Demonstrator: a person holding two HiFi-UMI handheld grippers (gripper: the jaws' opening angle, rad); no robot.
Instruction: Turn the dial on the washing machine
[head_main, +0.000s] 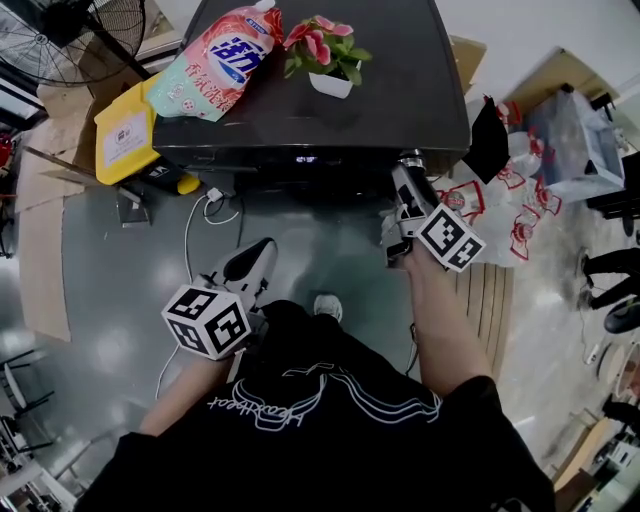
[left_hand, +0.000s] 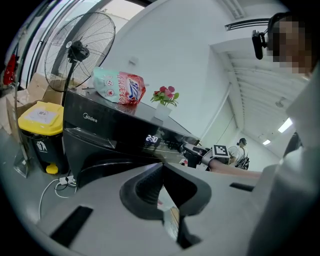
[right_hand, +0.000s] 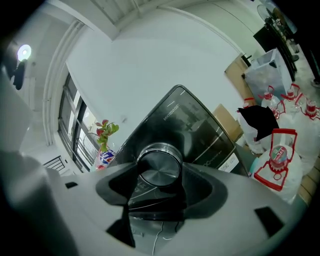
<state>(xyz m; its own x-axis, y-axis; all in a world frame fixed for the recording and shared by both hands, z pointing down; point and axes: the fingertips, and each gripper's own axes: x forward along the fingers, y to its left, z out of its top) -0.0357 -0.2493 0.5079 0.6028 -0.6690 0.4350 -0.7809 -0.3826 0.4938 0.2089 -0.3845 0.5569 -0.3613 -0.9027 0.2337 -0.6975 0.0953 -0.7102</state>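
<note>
Black, glossy washing machine (head_main: 400, 90) fills the upper middle of the head view, front panel toward the person. White plastic bags (head_main: 515, 215) with red print are heaped on the floor to its right. Yellow bin (head_main: 125, 135) stands against its left side. On the top sit a pink and green detergent pouch (head_main: 215, 60), lying flat, and beside it a potted plant (head_main: 330, 55) with pink flowers in a white pot. Left gripper (head_main: 250, 265) is held low over the grey floor (head_main: 110, 290), well apart from the machine; its jaws are pressed together with nothing between them. Right gripper (head_main: 408, 180) reaches the right end of the front panel; its jaws are clamped on either side of the round metal dial (right_hand: 159, 172). Small lit display (left_hand: 152, 139) on the panel, left of the dial, reads 2:30.
</note>
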